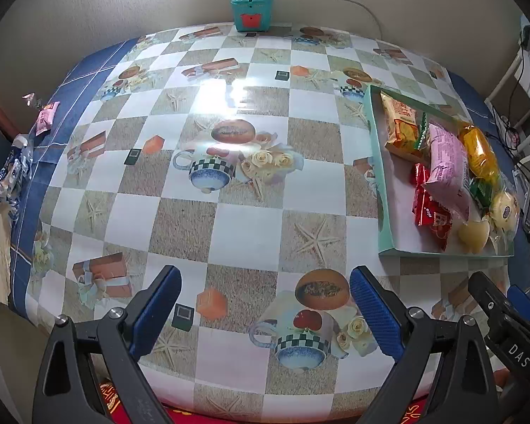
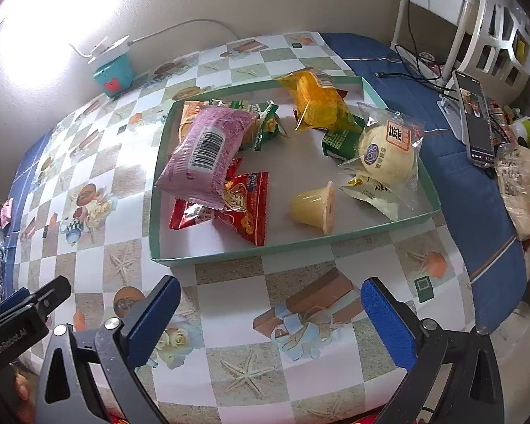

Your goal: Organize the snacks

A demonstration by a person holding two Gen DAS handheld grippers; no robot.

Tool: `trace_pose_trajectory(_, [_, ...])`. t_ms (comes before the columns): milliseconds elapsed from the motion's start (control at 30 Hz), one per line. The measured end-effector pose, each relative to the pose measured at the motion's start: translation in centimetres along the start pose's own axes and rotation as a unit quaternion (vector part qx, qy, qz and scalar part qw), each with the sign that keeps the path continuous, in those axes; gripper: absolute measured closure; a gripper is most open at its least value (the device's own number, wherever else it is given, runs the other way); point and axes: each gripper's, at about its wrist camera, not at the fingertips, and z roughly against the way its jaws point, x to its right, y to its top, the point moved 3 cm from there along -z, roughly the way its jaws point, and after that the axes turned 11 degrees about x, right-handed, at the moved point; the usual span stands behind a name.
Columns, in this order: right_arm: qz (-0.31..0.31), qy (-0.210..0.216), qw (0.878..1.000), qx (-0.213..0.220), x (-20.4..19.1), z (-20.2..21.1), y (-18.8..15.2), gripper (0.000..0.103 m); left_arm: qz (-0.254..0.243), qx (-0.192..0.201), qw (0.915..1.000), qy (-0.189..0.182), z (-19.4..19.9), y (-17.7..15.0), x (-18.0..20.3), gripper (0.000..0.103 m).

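Note:
A shallow teal tray (image 2: pixel 208 258) sits on the checkered tablecloth and holds several snacks: a pink packet (image 2: pixel 208 152), red packets (image 2: pixel 245 205), a yellow jelly cup (image 2: pixel 312 208), a wrapped round bun (image 2: pixel 387 152), a yellow-orange packet (image 2: pixel 318 100) and green packets (image 2: pixel 339 141). The tray also shows at the right of the left wrist view (image 1: pixel 383 219). My left gripper (image 1: pixel 265 311) is open and empty above the table's near edge, left of the tray. My right gripper (image 2: pixel 270 318) is open and empty, just in front of the tray.
A teal box (image 1: pixel 252 12) with a white power strip on top stands at the back wall. A phone on a stand (image 2: pixel 475 120), cables and a bagged item (image 2: pixel 523 190) lie right of the tray. Small wrappers (image 1: pixel 47 118) lie at the table's left edge.

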Motion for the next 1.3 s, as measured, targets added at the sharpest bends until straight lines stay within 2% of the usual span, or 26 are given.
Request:
trace_pose_trajectory(1067, [0.012, -0.01, 1.0, -0.004, -0.1, -0.4, 0.03, 0.0, 0.007, -0.011, 0.9999, 0.006, -0.54, -0.11, -0.55, 0.007])
trace_pose_trajectory(1300, [0.013, -0.008, 1.0, -0.006, -0.32, -0.4, -0.09, 0.0, -0.002, 0.012, 0.9999, 0.001, 0.29, 0.16, -0.1, 0.007])
